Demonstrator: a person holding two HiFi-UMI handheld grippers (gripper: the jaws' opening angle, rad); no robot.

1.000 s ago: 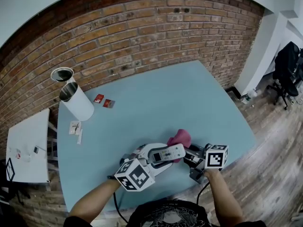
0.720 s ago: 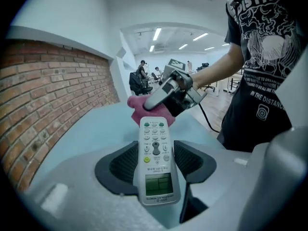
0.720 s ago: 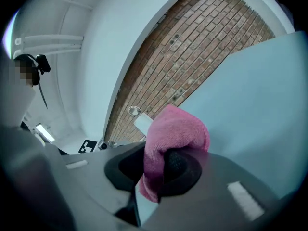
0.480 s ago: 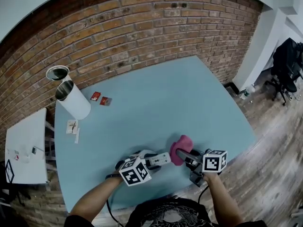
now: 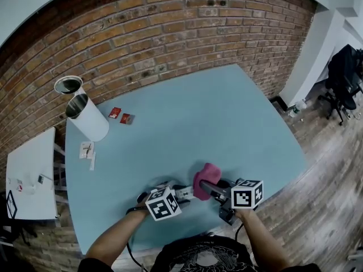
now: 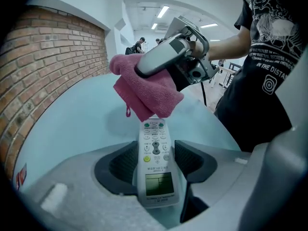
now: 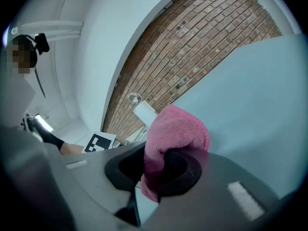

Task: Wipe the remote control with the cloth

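Three views, one tabletop.
Head view: high, steeply down, I see the whole table (image 5: 187,112). Left gripper view: low, close, facing the person's torso (image 6: 260,71). Right gripper view: low, close, facing the brick wall (image 7: 207,47). All three catch the cloth (image 5: 203,177); head and left also share the remote control (image 6: 155,162).

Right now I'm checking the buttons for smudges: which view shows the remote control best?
The left gripper view: the remote control lies face up at centre, buttons and screen plain. The head view shows only a white sliver beside the pink cloth. The right gripper view shows none of it.
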